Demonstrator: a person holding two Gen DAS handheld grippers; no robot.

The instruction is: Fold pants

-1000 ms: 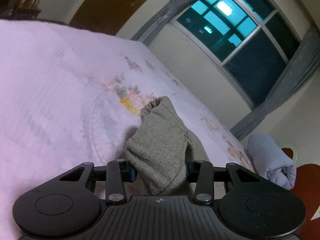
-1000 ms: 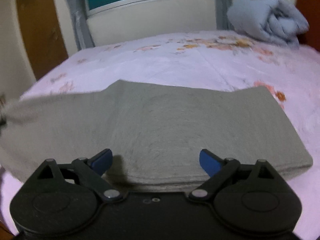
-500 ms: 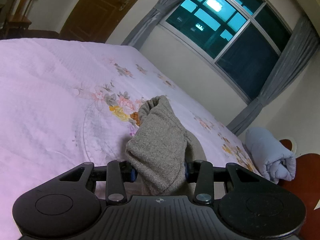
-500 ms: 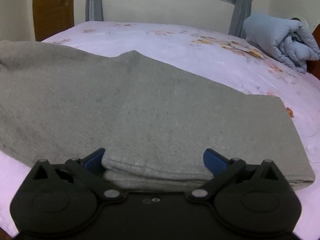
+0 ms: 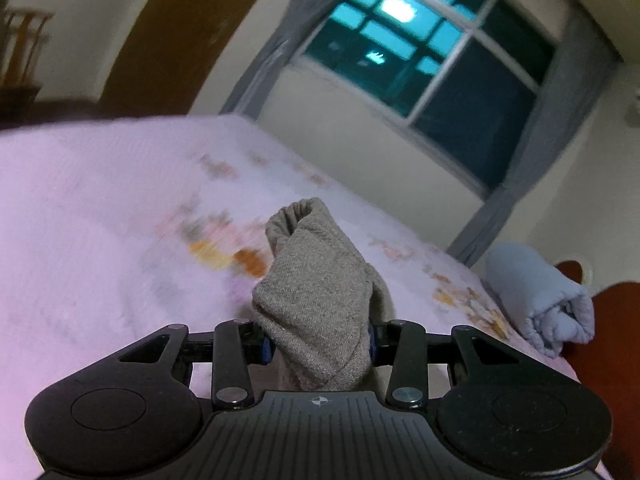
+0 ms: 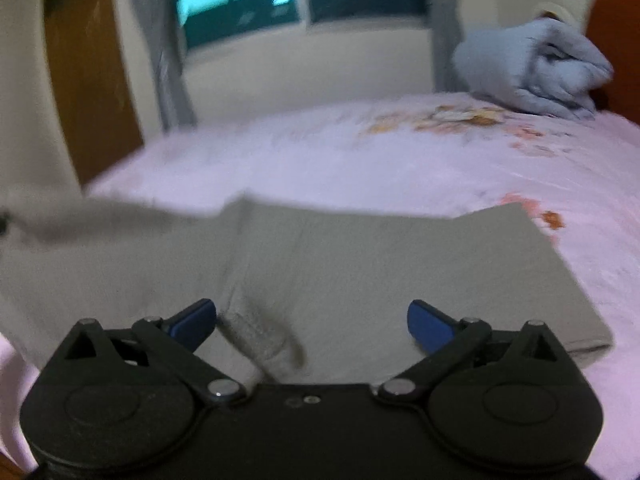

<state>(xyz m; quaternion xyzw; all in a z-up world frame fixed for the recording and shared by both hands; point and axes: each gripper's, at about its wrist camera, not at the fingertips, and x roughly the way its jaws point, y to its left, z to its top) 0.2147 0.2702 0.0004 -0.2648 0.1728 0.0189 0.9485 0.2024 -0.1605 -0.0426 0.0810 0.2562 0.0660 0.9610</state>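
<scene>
The grey knit pants [image 6: 380,276] lie folded flat on the pink floral bed [image 6: 400,164], with one end stretched up to the far left. My left gripper [image 5: 318,346] is shut on a bunched end of the pants [image 5: 316,300] and holds it above the bed. My right gripper [image 6: 312,322] is open just above the near edge of the folded pants, with a raised fold of cloth between its blue fingertips [image 6: 426,322]; nothing is gripped.
A rolled light-blue blanket [image 6: 532,68] lies at the head of the bed, also in the left wrist view [image 5: 536,296]. A window with grey curtains [image 5: 424,64] and a brown door [image 6: 88,92] stand beyond the bed. A red-brown headboard [image 5: 608,320] is at right.
My right gripper has pulled back and up, so the pants look farther off and a fold has risen between its fingers. My left gripper keeps its hold and has swung, blurring the bed.
</scene>
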